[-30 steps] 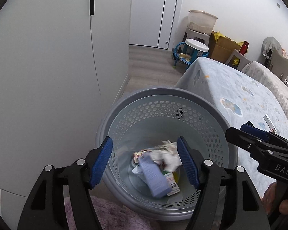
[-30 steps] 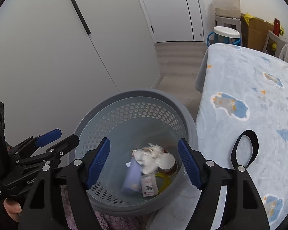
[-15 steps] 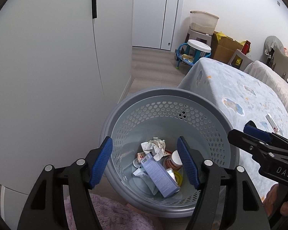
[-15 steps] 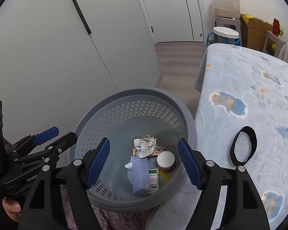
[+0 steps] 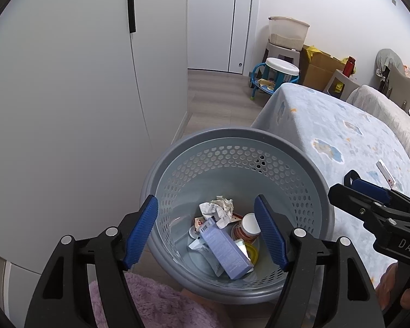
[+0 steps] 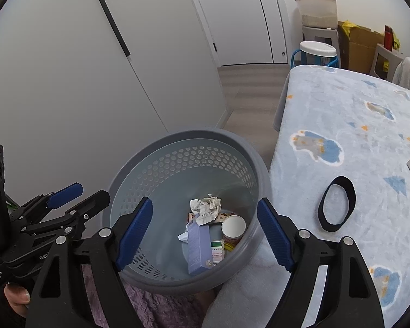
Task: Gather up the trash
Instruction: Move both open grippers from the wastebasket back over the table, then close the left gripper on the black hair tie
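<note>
One grey perforated basket [image 6: 177, 142] sitting at lower centre. Inside: one crumpled paper wad [image 6: 206, 207], one lilac carton [image 6: 197, 248], one white-lidded jar [image 6: 233, 228], one small green-and-white box [image 6: 217, 250]. One black loop [image 6: 337, 203] lying on one patterned bed [image 6: 341, 114], right. Two claws [image 6: 205, 232] [image 5: 206, 232] hanging open.

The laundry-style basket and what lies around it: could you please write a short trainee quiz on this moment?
1. True or false: the crumpled paper lies inside the grey basket.
2. Which thing lies on the blue blanket? A) black loop B) purple box C) round white-lidded jar
3. Fill in: the jaws of the left gripper and the right gripper stand ____, with nothing between them.

Key: 1 true; 2 A; 3 open.
</note>
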A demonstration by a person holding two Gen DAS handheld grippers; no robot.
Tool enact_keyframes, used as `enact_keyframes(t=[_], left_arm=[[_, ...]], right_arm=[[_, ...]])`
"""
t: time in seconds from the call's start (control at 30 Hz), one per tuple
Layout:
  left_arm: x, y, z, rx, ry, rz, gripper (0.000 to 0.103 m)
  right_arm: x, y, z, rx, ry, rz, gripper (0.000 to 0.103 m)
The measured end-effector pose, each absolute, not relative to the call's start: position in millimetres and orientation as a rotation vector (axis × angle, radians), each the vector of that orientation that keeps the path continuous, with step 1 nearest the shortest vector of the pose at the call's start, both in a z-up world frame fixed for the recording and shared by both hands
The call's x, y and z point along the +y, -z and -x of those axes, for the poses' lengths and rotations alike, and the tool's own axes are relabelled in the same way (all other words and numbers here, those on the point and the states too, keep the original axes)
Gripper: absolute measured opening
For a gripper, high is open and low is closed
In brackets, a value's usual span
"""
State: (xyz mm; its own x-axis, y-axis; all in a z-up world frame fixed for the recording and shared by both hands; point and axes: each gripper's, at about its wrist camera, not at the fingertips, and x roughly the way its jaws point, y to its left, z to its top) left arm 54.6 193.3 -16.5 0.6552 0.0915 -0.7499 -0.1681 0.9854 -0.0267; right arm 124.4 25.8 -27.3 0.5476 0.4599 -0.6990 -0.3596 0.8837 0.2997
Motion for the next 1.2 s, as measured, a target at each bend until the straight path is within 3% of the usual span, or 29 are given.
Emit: enact_keyframes(t=[0.53,1.2], left_arm=[[152.1,5.4,-47.0,0.828,-0.094,0.050,0.073],[46.7,10.7,-58.9,0.858,0.096,-0.024,0.074]], right_arm=[[-20.9,20.6,-110.4,0.832,-0.433,-0.178,0.082],[-144.4,35.7,-86.1,0.827,-0.238,-0.273,0.083]])
